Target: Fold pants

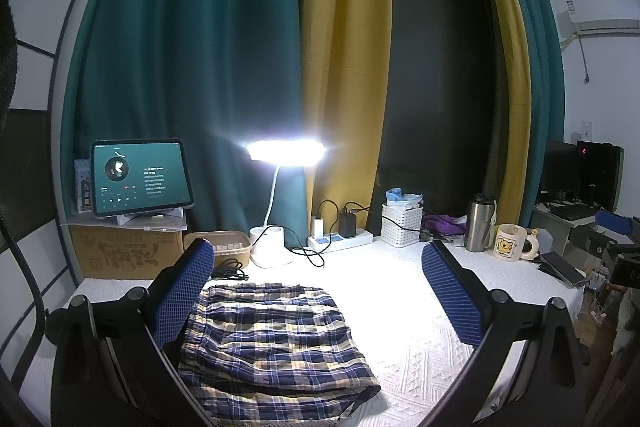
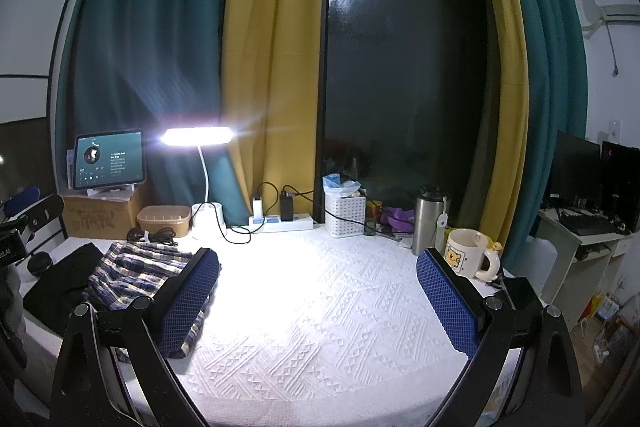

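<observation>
The blue, white and tan plaid pants (image 1: 272, 343) lie folded in a compact stack on the white textured tablecloth (image 1: 408, 311). My left gripper (image 1: 316, 287) is open above the table, its left finger over the stack's left edge, holding nothing. In the right wrist view the pants (image 2: 136, 275) lie at the left, partly behind the left finger. My right gripper (image 2: 318, 291) is open and empty over bare tablecloth (image 2: 320, 307), to the right of the pants.
Along the back stand a cardboard box (image 1: 124, 251) with a tablet (image 1: 140, 177), a lit desk lamp (image 1: 280, 151), a power strip (image 1: 340, 239), a white basket (image 1: 402, 225), a steel flask (image 1: 480, 223) and a mug (image 1: 510, 243). A dark cloth (image 2: 60, 283) lies left of the pants.
</observation>
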`<state>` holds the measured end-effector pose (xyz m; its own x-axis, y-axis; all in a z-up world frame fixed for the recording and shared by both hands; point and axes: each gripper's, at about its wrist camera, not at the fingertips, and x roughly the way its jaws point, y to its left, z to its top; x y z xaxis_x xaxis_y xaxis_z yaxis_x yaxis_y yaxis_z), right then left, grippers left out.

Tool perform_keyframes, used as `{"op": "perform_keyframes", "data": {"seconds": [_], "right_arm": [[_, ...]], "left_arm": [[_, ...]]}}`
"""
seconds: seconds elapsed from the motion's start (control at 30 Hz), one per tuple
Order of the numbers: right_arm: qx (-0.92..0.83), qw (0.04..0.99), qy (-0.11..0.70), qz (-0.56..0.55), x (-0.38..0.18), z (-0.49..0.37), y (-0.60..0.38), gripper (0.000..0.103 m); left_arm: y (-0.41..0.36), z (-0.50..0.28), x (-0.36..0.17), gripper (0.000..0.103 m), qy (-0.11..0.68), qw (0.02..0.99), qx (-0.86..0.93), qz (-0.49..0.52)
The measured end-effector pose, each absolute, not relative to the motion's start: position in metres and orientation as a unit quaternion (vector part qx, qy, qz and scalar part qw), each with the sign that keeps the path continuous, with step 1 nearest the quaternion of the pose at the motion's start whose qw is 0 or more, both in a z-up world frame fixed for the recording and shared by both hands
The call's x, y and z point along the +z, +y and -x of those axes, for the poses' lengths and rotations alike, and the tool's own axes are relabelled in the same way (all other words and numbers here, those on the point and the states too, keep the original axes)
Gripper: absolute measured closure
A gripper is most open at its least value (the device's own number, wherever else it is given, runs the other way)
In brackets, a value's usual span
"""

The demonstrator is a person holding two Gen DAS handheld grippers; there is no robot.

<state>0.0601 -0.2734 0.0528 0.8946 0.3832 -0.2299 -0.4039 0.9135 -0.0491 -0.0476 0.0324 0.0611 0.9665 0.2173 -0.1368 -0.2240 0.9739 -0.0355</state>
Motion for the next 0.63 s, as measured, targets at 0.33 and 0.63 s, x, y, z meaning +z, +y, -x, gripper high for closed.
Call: {"op": "perform_keyframes", "data": {"seconds": [0.33,0.63], "right_arm": [[0.201,0.972,0.109,0.048,0.0529,-0.0593,-0.2732,0.003],[0.200,0.972,0.111,0.048,0.0509,-0.0597,-0.2717,0.003]], "left_arm": [[0.0319,0.0474,0.0605,0.000,0.067,0.992,0.107,0.025],[0.0333,0.0492,0.0602,0.000,0.061,0.991,0.112,0.025]]}}
